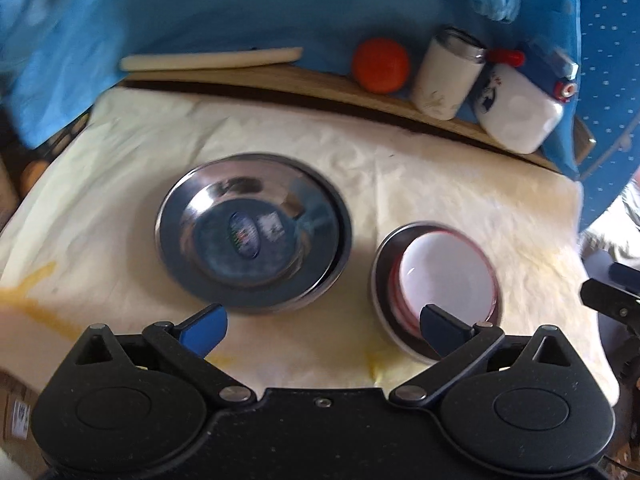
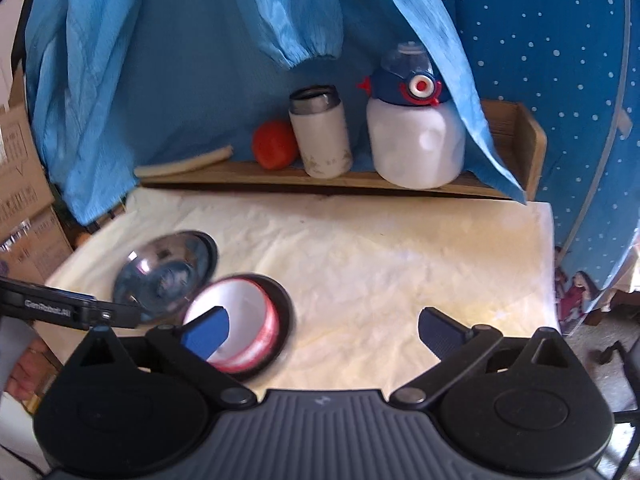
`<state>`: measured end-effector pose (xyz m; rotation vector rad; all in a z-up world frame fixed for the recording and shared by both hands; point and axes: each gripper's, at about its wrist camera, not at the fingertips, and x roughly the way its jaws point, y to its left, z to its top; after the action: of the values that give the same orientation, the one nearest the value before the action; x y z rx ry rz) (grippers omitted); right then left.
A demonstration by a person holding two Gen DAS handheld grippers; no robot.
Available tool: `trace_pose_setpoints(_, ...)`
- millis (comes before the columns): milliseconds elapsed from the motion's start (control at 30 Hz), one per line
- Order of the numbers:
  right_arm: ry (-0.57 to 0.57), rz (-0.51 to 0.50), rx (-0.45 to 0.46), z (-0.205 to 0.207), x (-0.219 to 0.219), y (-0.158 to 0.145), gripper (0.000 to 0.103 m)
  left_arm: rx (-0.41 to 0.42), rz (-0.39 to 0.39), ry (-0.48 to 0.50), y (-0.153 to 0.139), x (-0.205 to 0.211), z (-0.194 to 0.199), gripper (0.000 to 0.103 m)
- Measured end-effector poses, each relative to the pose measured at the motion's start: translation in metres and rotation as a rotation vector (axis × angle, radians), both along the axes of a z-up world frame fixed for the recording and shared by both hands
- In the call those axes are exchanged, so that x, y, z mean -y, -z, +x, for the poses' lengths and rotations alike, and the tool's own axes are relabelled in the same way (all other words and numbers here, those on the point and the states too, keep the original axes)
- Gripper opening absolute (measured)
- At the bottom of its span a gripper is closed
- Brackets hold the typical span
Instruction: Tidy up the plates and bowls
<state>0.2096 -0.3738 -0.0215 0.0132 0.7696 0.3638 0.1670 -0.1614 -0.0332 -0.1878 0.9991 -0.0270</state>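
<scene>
A stack of steel plates (image 1: 252,236) lies on the cream cloth, left of centre in the left wrist view; it also shows in the right wrist view (image 2: 166,276). To its right a white bowl with a red rim (image 1: 444,272) sits nested in a steel bowl (image 1: 380,276); the right wrist view shows the white bowl (image 2: 240,304) too. My left gripper (image 1: 324,330) is open and empty, hovering just in front of both stacks. My right gripper (image 2: 324,332) is open and empty, its left fingertip (image 2: 208,334) over the white bowl.
A wooden shelf (image 2: 360,180) at the back holds a cream stick (image 2: 184,164), an orange fruit (image 2: 274,146), a white tumbler (image 2: 322,136) and a white jug with a blue lid (image 2: 416,140). Blue cloth (image 2: 180,60) hangs behind. Cardboard boxes (image 2: 20,168) stand left.
</scene>
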Motion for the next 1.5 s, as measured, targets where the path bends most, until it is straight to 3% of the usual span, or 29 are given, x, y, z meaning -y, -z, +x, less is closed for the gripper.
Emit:
trace_pose_setpoints(567,-0.032,-0.1,-0.074,0.0,0.013,0.027,0.103,-0.069,0.001,-0.082,0.026,0.018,-0.011,0.102)
trace_pose_setpoints(1500,-0.246,-0.17,-0.122,0.07,-0.016,0.05,0.103,-0.095,-0.077,-0.251,0.046,0.022,0.009,0.102)
